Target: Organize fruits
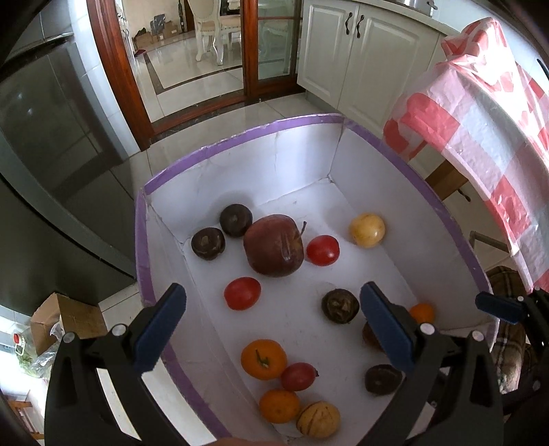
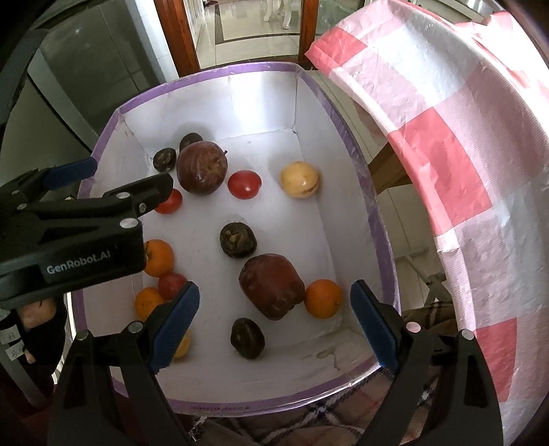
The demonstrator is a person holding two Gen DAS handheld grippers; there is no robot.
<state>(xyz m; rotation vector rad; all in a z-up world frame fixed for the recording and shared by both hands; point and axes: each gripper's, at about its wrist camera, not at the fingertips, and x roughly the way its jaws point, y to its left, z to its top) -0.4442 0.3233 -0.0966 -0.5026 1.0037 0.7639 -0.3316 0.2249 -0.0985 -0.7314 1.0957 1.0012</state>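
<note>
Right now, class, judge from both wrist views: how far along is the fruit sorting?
Done: nothing visibly; apples, tomatoes, oranges and dark fruits lie mixed in the white box. In hand: nothing; the left gripper and right gripper hover open above it. Left: all grouping, including the near apple and the yellow fruit.

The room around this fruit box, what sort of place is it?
Most likely a home kitchen beside a dining area: white cabinets with dark handles, a glossy tiled floor, and a dining chair beyond the wooden doorway. A checked tablecloth hangs nearby.
</note>
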